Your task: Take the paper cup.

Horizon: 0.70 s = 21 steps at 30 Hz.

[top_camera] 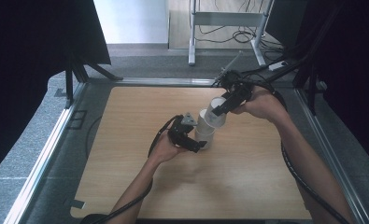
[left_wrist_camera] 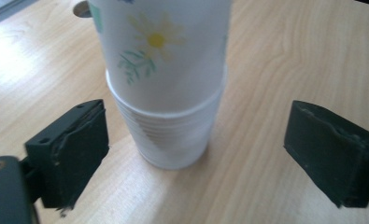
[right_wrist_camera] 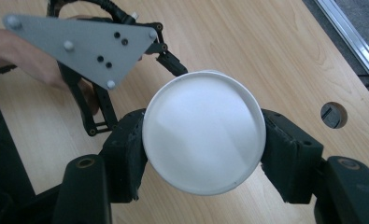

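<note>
Your wooden table (top_camera: 247,186) carries everything here, so take the stack of paper cups (top_camera: 204,136) near its middle as the landmark. That stack stands upright on the wood, rims nested one over the other.

Just to the stack's near-left, your left gripper (top_camera: 197,145) sits low beside its base, with the jaws spread wide on either side and touching nothing; it looks placed there to steady the lower cups.

Directly above the stack, your right gripper (top_camera: 218,110) clamps the flowered top cup (left_wrist_camera: 161,51) by its sides, both pads pressed against the wall. The cup's bottom still sits inside the stack's uppermost rim, a grip that seems meant for lifting one cup free.
</note>
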Each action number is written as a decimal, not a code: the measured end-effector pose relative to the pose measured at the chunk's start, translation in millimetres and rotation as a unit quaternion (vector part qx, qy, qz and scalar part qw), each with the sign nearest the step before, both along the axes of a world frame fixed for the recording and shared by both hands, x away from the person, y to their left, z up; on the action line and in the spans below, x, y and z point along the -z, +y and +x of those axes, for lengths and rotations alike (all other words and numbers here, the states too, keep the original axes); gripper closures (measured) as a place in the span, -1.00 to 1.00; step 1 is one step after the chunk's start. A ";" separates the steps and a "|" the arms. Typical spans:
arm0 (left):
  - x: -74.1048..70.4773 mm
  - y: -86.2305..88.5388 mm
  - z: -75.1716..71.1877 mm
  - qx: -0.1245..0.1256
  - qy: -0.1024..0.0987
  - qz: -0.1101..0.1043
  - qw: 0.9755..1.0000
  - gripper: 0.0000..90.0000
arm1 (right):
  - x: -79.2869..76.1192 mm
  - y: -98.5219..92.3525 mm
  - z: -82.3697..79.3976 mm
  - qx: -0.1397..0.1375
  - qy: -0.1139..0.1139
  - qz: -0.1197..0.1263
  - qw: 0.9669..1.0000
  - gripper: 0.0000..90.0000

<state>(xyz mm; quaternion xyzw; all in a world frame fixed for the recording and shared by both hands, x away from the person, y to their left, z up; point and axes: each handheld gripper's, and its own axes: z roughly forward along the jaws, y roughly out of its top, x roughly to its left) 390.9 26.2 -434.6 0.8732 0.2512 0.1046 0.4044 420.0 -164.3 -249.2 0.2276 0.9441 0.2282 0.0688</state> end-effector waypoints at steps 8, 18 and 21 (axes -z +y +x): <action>1.6 9.9 -15.7 0.014 0.008 -0.001 1.000 -0.95 | 3.8 -3.4 -13.6 -0.014 0.000 -0.002 1.000 -0.19; 0.9 15.9 -33.8 0.034 0.005 -0.007 0.999 -0.96 | 8.6 -10.1 -30.1 -0.026 -0.004 0.001 1.000 -0.19; 1.2 16.7 -39.6 0.040 0.005 -0.009 0.999 -0.96 | 11.4 -12.3 -34.4 -0.027 -0.005 0.002 1.000 -0.19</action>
